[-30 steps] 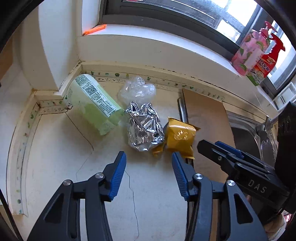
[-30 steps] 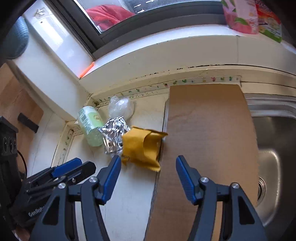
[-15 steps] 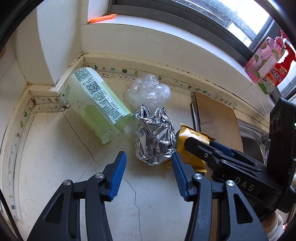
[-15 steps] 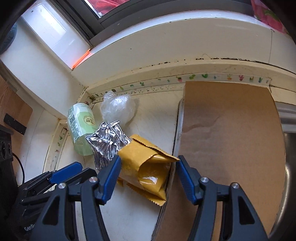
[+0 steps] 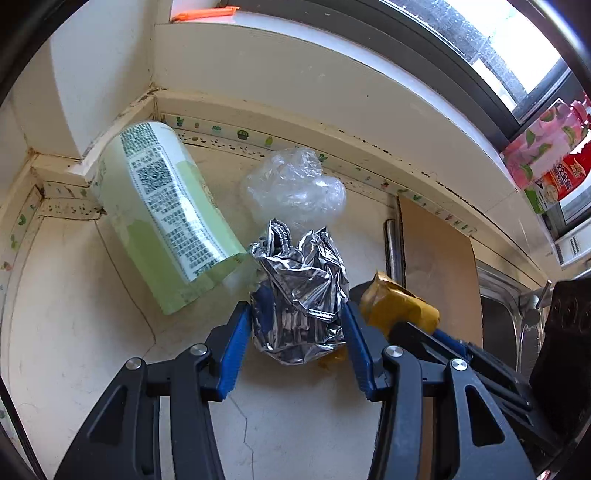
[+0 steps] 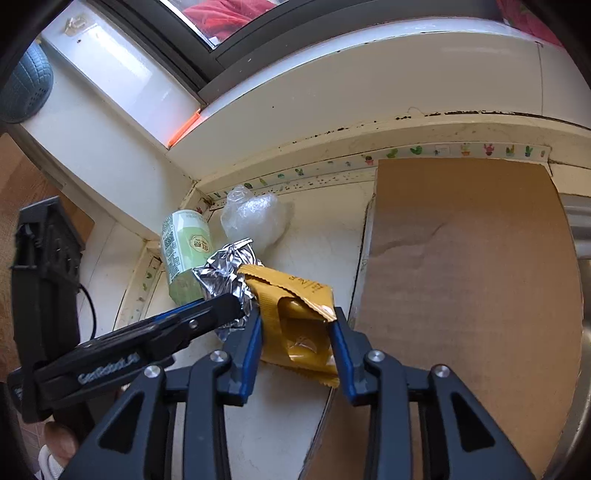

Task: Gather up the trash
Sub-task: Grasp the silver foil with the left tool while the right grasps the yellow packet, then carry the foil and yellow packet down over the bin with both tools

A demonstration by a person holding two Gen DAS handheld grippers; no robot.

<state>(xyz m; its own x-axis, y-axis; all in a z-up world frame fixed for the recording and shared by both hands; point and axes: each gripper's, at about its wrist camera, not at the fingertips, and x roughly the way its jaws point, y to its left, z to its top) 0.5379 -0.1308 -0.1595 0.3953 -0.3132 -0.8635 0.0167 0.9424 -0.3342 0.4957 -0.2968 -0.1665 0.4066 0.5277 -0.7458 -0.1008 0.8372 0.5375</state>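
Note:
On the cream counter (image 5: 92,350), in the corner under the window, lies a small heap of trash. My left gripper (image 5: 295,314) stands open, its blue pads on either side of a crumpled silver foil wrapper (image 5: 303,295). My right gripper (image 6: 295,321) is closing, and its pads press on a yellow snack wrapper (image 6: 295,317), which crumples between them. A pale green printed packet (image 5: 162,221) lies on its side to the left of the foil. A ball of clear plastic film (image 5: 295,188) sits behind it.
A brown cardboard sheet (image 6: 461,277) lies right of the heap, partly over a steel sink (image 5: 495,325). Pink and red bottles (image 5: 543,155) stand on the window sill, and an orange object (image 5: 203,13) lies on its left end. Walls close in the corner.
Both grippers have come down and forward onto the heap. The left now straddles the foil wrapper. The right jaws have narrowed onto the yellow wrapper, which has folded up.

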